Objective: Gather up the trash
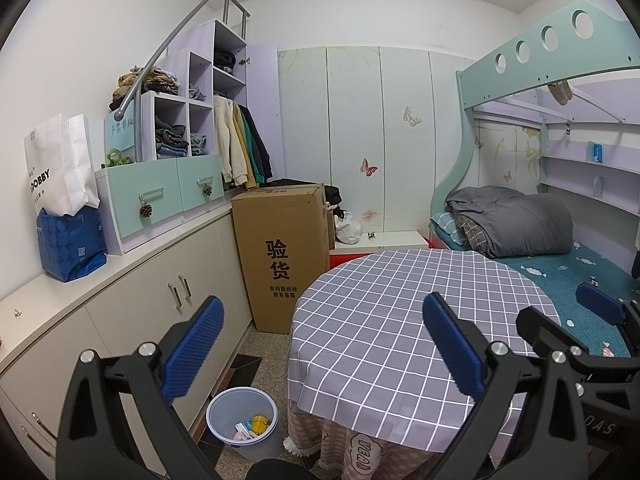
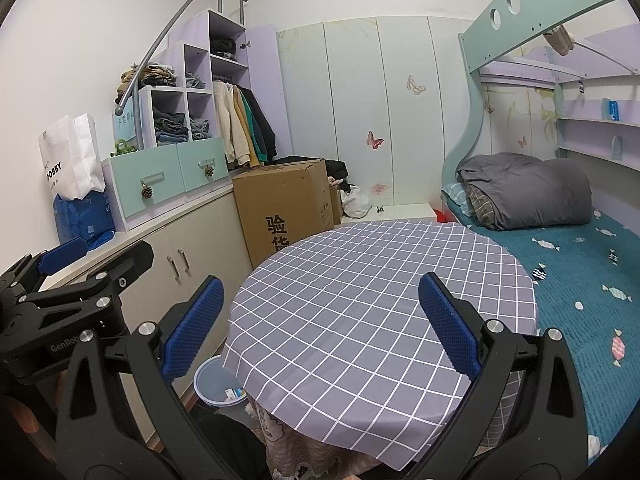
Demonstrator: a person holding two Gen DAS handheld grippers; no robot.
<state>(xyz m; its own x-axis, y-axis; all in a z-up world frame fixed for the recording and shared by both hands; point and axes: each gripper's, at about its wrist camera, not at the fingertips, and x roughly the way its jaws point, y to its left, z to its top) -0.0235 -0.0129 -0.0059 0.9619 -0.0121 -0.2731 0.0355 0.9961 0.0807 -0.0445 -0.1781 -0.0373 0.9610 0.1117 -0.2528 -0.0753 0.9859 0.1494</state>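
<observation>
A light blue trash bin [image 1: 242,420] stands on the floor at the left foot of the round table [image 1: 400,312]; it holds a few wrappers [image 1: 254,427]. In the right wrist view only part of the bin [image 2: 216,386] shows beside the table [image 2: 360,300]. The grey checked cloth on the table is bare. My left gripper [image 1: 324,348] is open and empty, above the table's near left edge. My right gripper [image 2: 320,328] is open and empty over the table's near edge. The right gripper also shows at the right of the left wrist view [image 1: 624,312].
A large cardboard box [image 1: 284,256] stands on the floor beyond the bin. White cabinets [image 1: 168,280] with a blue bag [image 1: 70,244] run along the left wall. A bunk bed with a grey quilt [image 1: 516,220] lies on the right.
</observation>
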